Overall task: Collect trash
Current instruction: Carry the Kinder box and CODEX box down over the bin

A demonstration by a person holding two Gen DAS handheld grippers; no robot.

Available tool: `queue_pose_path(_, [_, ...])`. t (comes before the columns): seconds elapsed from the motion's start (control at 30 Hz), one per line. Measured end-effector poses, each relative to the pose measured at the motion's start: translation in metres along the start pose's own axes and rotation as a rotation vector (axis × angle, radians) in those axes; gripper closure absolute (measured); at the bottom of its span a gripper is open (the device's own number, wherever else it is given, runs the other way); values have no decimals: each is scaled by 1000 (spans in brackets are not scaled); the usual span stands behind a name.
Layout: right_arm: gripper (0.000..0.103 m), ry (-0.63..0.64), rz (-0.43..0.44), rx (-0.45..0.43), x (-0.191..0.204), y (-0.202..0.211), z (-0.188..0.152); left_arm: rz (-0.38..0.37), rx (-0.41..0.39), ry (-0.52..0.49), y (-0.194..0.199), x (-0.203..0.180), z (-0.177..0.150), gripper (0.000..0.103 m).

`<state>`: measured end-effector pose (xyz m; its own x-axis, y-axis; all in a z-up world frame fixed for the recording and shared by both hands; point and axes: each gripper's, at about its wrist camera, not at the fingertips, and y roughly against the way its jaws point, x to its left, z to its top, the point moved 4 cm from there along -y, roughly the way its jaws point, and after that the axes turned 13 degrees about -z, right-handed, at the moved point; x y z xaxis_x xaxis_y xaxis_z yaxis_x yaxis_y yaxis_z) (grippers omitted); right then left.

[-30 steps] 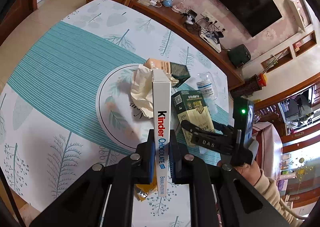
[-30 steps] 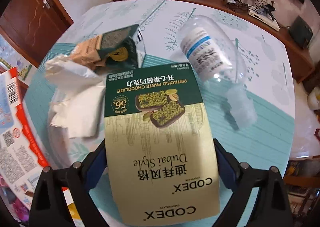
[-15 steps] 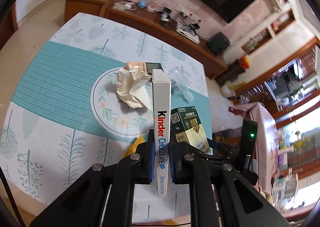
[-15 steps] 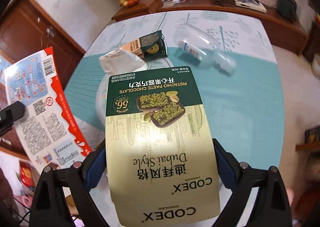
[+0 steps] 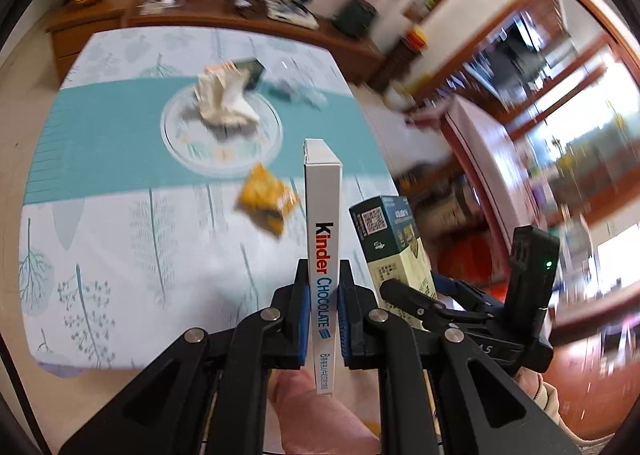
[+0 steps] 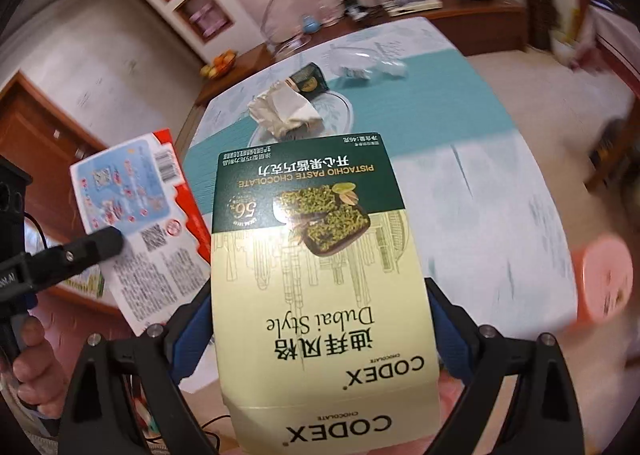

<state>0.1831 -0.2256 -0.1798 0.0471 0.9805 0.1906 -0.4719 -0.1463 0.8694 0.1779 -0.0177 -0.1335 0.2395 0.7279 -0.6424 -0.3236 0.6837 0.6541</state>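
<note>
Left gripper (image 5: 324, 311) clamps a white box (image 5: 322, 215) lettered "Kinder CHOCOLATE"; right gripper (image 6: 320, 319) clamps a carton (image 6: 316, 255) printed "CODEX", "Dubai Style", "PISTACHIO PASTE CHOCOLATE".

Both grippers are black, angular frames with silver round screws at the joints and blue pads lining the fingers. The right gripper (image 5: 404, 295) carries a black box with a green light beside it; a beige sleeve cuff (image 5: 540, 395) shows below that box.
</note>
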Motion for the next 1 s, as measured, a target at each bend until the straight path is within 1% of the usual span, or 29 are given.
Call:
queue_pose_path(0.13, [8,-105,-10,-8,1,13,-49,-9,91,-71,6,-7,-41,93])
queue_pose_path(0.27, [8,-185,-26,47,-3,16,-101,-2,175,-135,7,-15,-84,93])
queue_pose_path(0.43, [8,-256,-56,112,-13,14,-152,5,255,-169,-7,-19,-123,93])
queue_pose_path(0.6, [8,-330,-64,171,-29,4,-189,30,309,-188,-26,-19,-150,93])
queue_pose_path(0.77, [8,-368,-64,224,-44,-14,-217,79,365,-242,-54,-20,-177,93])
queue_pose_path(0.87, [8,-386,-63,261,-58,-33,-234,104,399,-247,-77,-12,-192,93])
queue_pose_path(1.0, [8,-407,-57,310,-75,-65,-251,142,409,-236,-107,5,-208,93])
